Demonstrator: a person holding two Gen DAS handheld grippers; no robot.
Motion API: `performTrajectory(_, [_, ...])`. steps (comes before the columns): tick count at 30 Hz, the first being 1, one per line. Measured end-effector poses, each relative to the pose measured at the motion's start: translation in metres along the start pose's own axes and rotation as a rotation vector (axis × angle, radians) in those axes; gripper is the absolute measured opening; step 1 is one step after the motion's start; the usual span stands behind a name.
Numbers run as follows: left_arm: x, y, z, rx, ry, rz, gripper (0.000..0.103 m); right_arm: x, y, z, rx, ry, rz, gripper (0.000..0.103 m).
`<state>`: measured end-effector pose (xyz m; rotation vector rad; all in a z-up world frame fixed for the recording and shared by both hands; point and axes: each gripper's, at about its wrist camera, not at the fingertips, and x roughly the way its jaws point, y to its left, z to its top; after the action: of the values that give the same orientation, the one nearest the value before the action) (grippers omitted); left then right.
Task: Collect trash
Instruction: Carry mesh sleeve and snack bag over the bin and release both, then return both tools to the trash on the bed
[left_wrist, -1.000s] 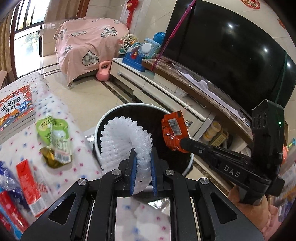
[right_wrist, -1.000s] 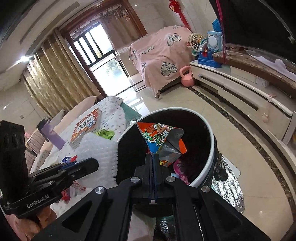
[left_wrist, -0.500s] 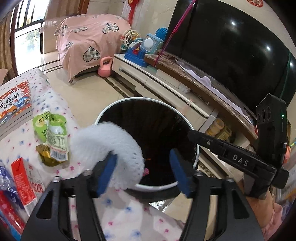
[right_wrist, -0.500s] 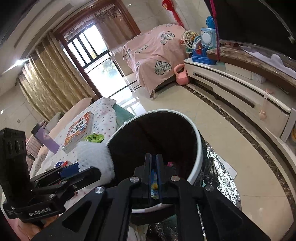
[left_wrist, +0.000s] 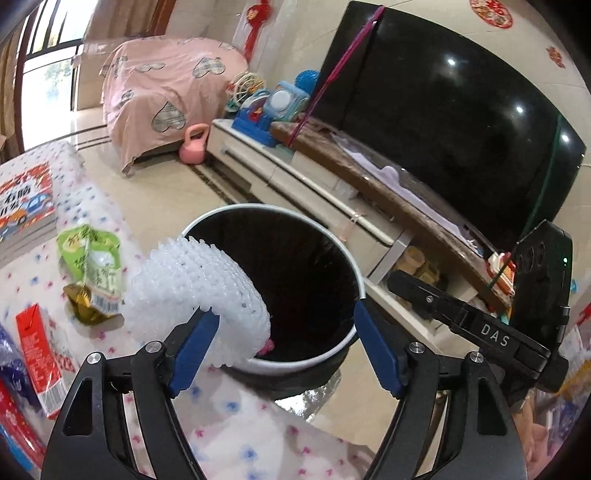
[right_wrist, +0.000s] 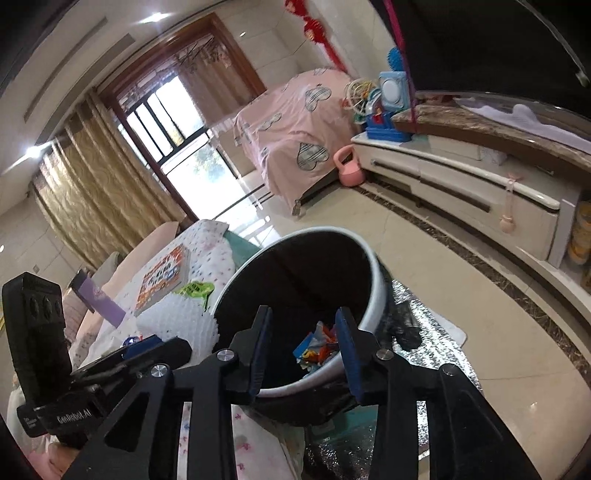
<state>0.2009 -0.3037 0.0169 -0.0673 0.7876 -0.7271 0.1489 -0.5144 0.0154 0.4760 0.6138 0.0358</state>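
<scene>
A black bin with a white rim (left_wrist: 347, 258) stands on the floor beside the cloth-covered table. My left gripper (left_wrist: 283, 314) hovers over its near edge with the jaws opening wide. A white foam net (left_wrist: 195, 291) leans on the left blue pad (left_wrist: 192, 347) only, half over the rim. In the right wrist view my right gripper (right_wrist: 303, 314) is above the bin (right_wrist: 376, 280), jaws opening with nothing between them. An orange snack wrapper (right_wrist: 317, 347) lies at the bottom of the bin. The left gripper (right_wrist: 147, 343) and the foam net (right_wrist: 177, 321) show at the left.
On the dotted tablecloth (left_wrist: 236, 417) lie a green pouch (left_wrist: 92, 258), a red carton (left_wrist: 37, 354) and a book (left_wrist: 26, 206). A long TV cabinet (left_wrist: 295, 177) runs behind the bin, with a pink kettlebell (left_wrist: 194, 147) at its end. Silver foil (right_wrist: 424, 332) lies under the bin.
My left jaws went from shut on the foam net to wide open, and the net now leans on one pad. My right gripper let go of the orange wrapper, which dropped into the bin.
</scene>
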Motion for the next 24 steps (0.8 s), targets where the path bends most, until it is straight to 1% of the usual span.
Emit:
performTrajectory(3, [0.005, -0.006, 0.005, 0.01, -0.004, -0.039, 0.077, -0.014, -0.008, 0.001, 0.023, -0.038, -0.023, 0.038])
performTrajectory(4, [0.01, -0.008, 0.006, 0.018, 0.001, -0.05, 0.079, -0.016, -0.011, 0.002, 0.029, -0.045, -0.028, 0.038])
performTrajectory(5, [0.017, -0.009, 0.007, 0.028, 0.019, -0.061, 0.082, -0.019, -0.015, 0.002, 0.037, -0.052, -0.036, 0.038])
performTrajectory(6, [0.024, -0.009, 0.007, 0.031, 0.031, -0.05, 0.082, -0.021, -0.018, 0.002, 0.045, -0.058, -0.043, 0.038])
performTrajectory(7, [0.033, -0.006, 0.005, 0.024, 0.042, -0.03, 0.082, -0.022, -0.02, 0.002, 0.052, -0.061, -0.046, 0.038])
performTrajectory(8, [0.038, -0.004, 0.004, 0.014, 0.059, -0.03, 0.082, -0.023, -0.023, 0.002, 0.059, -0.062, -0.049, 0.038])
performTrajectory(11, [0.047, 0.007, -0.007, -0.047, 0.119, -0.054, 0.082, -0.022, -0.024, -0.002, 0.065, -0.052, -0.046, 0.038])
performTrajectory(13, [0.042, 0.012, -0.014, -0.053, 0.125, -0.066, 0.082, -0.021, -0.024, -0.005, 0.062, -0.044, -0.043, 0.038])
performTrajectory(14, [0.035, 0.012, -0.017, -0.041, 0.112, -0.071, 0.082, -0.021, -0.023, -0.007, 0.06, -0.041, -0.042, 0.038])
performTrajectory(16, [0.024, 0.012, -0.023, -0.023, 0.109, -0.058, 0.083, -0.021, -0.023, -0.008, 0.063, -0.041, -0.04, 0.038])
performTrajectory(20, [0.003, 0.018, -0.031, -0.04, 0.102, -0.067, 0.083, -0.023, -0.022, -0.011, 0.076, -0.049, -0.023, 0.038])
performTrajectory(22, [-0.011, 0.022, -0.037, -0.048, 0.085, -0.056, 0.083, -0.023, -0.019, -0.012, 0.075, -0.051, -0.016, 0.038])
performTrajectory(24, [-0.025, 0.025, -0.044, -0.054, 0.067, -0.029, 0.083, -0.024, -0.014, -0.014, 0.071, -0.05, -0.001, 0.038])
